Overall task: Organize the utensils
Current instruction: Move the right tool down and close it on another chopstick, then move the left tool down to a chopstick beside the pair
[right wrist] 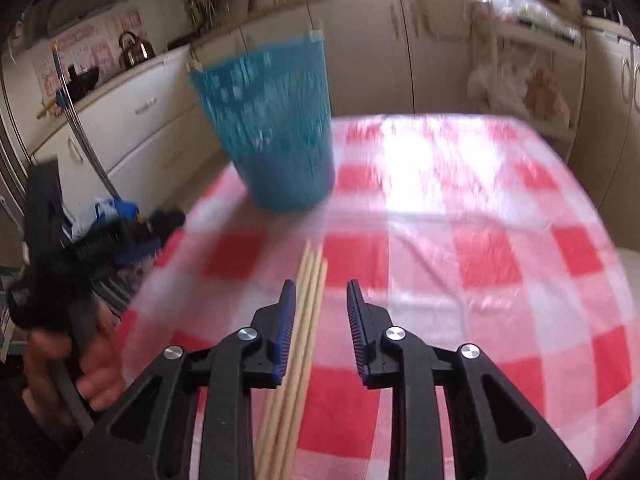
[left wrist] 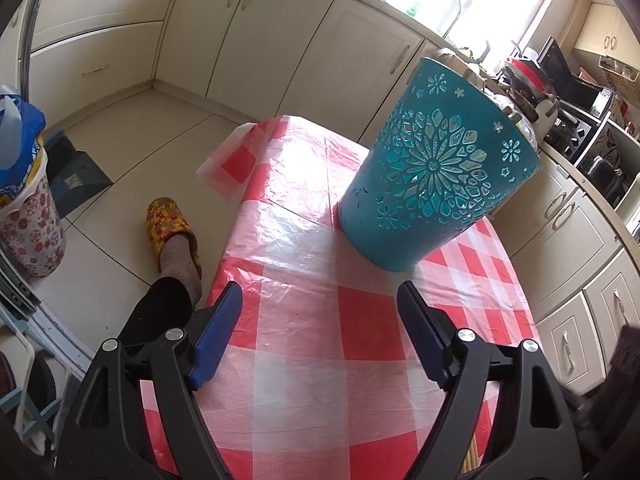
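My right hand-held gripper [right wrist: 321, 300] stands slightly open around the chopsticks [right wrist: 298, 344], which lie lengthwise between its jaws, pointing toward the teal holder [right wrist: 276, 128] ahead-left; the left hand-held gripper [left wrist: 320, 304] stands released.

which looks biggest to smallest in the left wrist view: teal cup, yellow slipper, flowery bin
1. teal cup, though nearness to the camera inflates it
2. flowery bin, partly cut off by the edge
3. yellow slipper
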